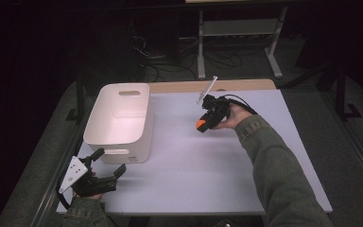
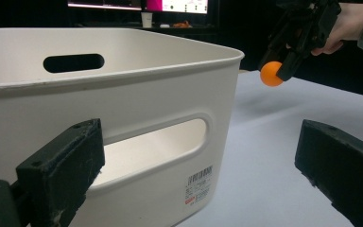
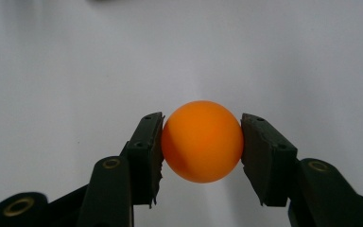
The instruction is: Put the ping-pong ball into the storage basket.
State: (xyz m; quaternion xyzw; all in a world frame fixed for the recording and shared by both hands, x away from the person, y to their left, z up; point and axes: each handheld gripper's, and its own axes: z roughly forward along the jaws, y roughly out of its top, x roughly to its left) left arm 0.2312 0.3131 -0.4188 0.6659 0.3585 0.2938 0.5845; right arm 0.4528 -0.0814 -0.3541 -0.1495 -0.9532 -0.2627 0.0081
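Right claw [image 3: 202, 142]: clenched on the ball [image 3: 202, 141], one pad on each side, with bare white desk [image 3: 75, 56] behind it in the right gripper view. In the high view the right claw [image 1: 202, 125] holds the ball [image 1: 201, 124] in the air over the far half of the desk [image 1: 208, 179], roughly midway between its left and right edges, tilted down toward the bin [image 1: 121, 122]. A sleeved forearm [image 1: 276, 165] runs back from it toward the near right corner.

Left claw [image 2: 203, 165]: released, its pads standing well apart with nothing between them. In the high view the left claw [image 1: 108, 163] sits at the near left corner of the desk, just beside the near wall of the bin.

Bin: white, open-topped, standing along the left edge of the desk, its long sides running from near to far. A stretch of bare desk lies between its right wall and the ball; the near right part of the desk is likewise open.

Differences between views: the left gripper view shows the bin [image 2: 123, 94] from the side, with the handle slot [image 2: 160, 142] in the near wall, a second slot [image 2: 73, 62] in the far wall and a label [image 2: 198, 185] low on the near wall; it also shows the ball [image 2: 270, 74] hanging above the desk [image 2: 264, 156] to the right of the bin, clear of its rim. The high view alone gives the bin's interior and the floor with cables [image 1: 170, 61] past the far edge.
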